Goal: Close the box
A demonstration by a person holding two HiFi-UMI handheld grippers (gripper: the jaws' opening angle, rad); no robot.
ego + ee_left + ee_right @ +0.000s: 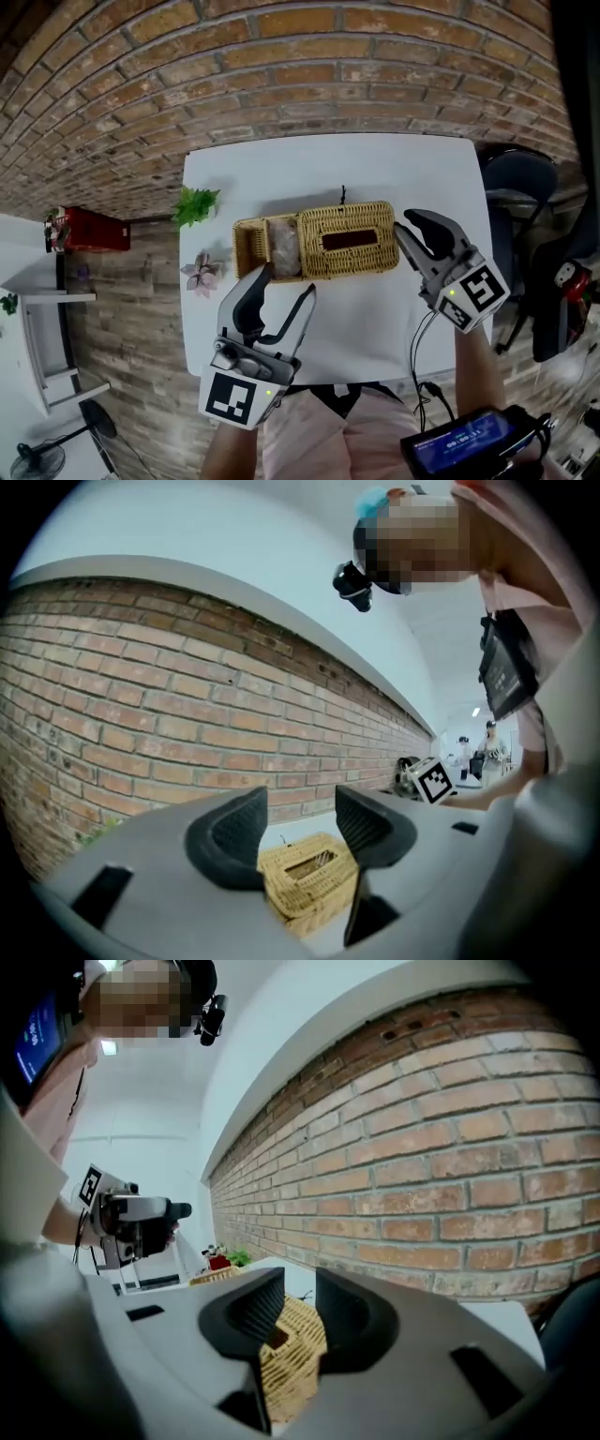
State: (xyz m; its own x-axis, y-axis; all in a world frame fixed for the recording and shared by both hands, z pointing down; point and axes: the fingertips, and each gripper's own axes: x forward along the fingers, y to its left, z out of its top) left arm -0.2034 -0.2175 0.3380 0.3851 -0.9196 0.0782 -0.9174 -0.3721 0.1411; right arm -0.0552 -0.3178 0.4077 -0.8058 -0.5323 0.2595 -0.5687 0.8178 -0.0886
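1. The wicker box (255,251) is only partly closed, I judge. Its slotted lid (349,240) covers the right-hand stretch, while the left end is uncovered and shows something pale inside.
2. What is left, as I read it, is to get the lid over that open end.
3. The box lies mid-desk (394,169), lengthwise along the near edge and a little closer to the far edge.
4. My left gripper (286,281) is released, its jaws wide and empty. It hovers just on the near side of the box's open left end, with the box ahead between the jaws.
5. My right gripper (405,225) has its jaws slightly apart and grasps nothing. It sits at the box's right end, beside the lid's corner; I cannot tell whether it touches.
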